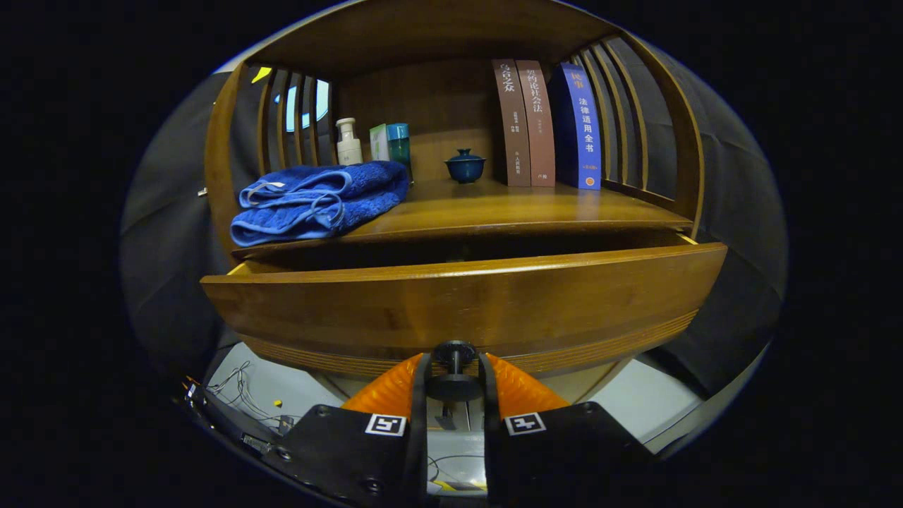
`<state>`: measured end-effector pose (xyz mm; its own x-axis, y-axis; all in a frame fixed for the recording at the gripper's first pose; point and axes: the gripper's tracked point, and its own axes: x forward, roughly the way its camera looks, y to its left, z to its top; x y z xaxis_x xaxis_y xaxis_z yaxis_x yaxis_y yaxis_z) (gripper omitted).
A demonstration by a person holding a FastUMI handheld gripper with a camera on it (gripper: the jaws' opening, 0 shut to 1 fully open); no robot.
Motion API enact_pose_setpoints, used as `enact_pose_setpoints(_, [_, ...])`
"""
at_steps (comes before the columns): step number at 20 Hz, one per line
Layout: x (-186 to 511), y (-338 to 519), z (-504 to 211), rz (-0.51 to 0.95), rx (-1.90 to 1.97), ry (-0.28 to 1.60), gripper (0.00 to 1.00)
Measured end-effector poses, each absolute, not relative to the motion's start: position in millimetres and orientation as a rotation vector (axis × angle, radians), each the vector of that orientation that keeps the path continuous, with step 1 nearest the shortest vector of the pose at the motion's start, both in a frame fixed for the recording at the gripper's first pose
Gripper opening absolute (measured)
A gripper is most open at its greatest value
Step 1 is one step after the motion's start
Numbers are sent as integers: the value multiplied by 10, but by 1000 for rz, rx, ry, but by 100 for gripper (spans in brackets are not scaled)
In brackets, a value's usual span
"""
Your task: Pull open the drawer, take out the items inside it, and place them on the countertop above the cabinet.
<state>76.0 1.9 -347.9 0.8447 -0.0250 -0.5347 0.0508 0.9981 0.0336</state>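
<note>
Drawer (465, 303) pulled partly out below the counter (508, 208), its dark knob (453, 367) pinched between the two orange fingers (391, 388) of the gripper (453, 381). On the counter above the drawer: folded blue towel (317, 201) at left, bottles (348, 141) behind it, small blue lidded cup (465, 166) at centre, three upright books (547, 123) at right.
</note>
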Motion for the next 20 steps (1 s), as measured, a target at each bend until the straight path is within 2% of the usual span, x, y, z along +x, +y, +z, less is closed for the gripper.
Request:
enact_pose_setpoints(11, [-194,50,-3371,-40,68,621,36])
enact_pose_setpoints(20, [-655,71,-3419,-35,96,692,36])
